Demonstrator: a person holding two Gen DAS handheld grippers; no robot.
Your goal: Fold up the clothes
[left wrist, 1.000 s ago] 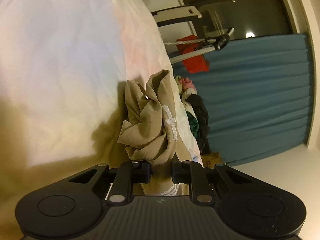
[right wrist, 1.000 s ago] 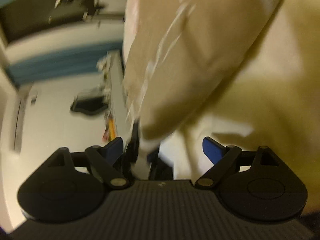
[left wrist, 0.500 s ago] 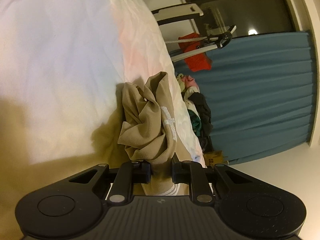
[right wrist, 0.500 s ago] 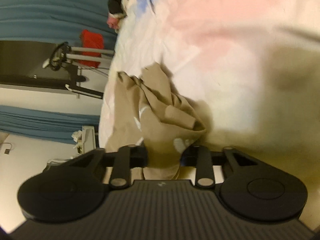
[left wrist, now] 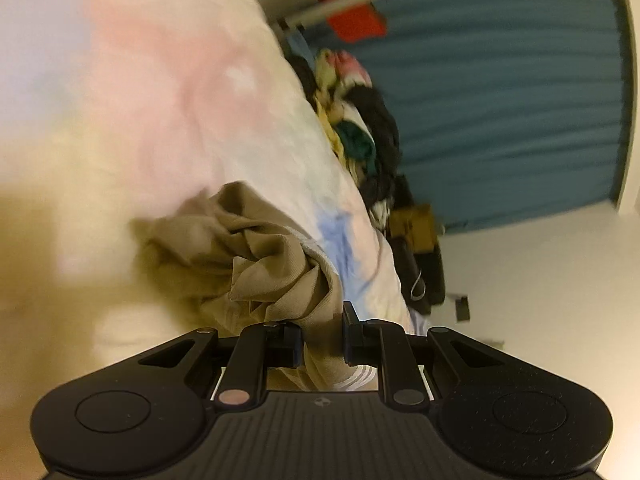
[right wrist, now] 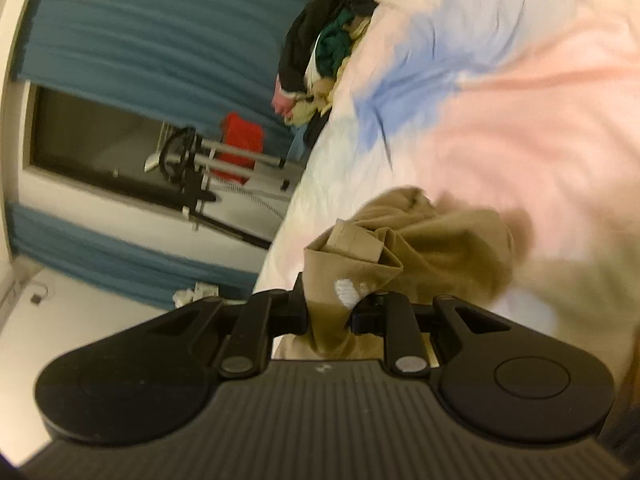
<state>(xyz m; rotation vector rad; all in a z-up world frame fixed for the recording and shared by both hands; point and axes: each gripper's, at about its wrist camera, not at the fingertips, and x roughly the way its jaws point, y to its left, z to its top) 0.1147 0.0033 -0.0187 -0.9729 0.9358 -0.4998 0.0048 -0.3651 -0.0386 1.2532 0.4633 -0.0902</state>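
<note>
On a pastel bedsheet (left wrist: 168,92), a crumpled tan garment (left wrist: 256,256) is clamped by the left gripper (left wrist: 322,334) and right gripper (right wrist: 330,312).

Pastel bedsheet (left wrist: 168,80) – pink, blue, white patches; blue curtain (left wrist: 500,92) behind; red cloth (right wrist: 242,142) on metal rack (right wrist: 224,168); cardboard box (left wrist: 414,226) near bed edge – all blurred

Your matt black plastic left tool (left wrist: 322,334) and right tool (right wrist: 330,314) pinch soft, crumpled tan woven cloth (left wrist: 256,256) over the bed's (left wrist: 140,92) smooth pastel cotton-like sheet.
</note>
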